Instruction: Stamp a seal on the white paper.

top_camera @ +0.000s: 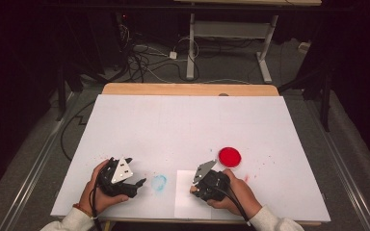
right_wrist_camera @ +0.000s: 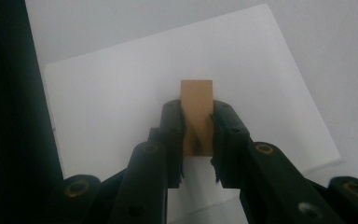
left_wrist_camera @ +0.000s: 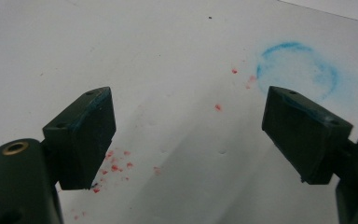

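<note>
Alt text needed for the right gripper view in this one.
The right gripper is shut on a small wooden block, held over a white sheet of paper lying on the white table.

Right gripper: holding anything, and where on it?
Yes. The right gripper is shut on a small wooden block, pads clamping its two opposite side faces at the near end; the far end sticks out over the white paper sheet.

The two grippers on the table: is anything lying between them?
Yes. In the high view a smudged blue ring marks the white table cover between the left gripper and the right gripper, beside the white paper sheet.
</note>
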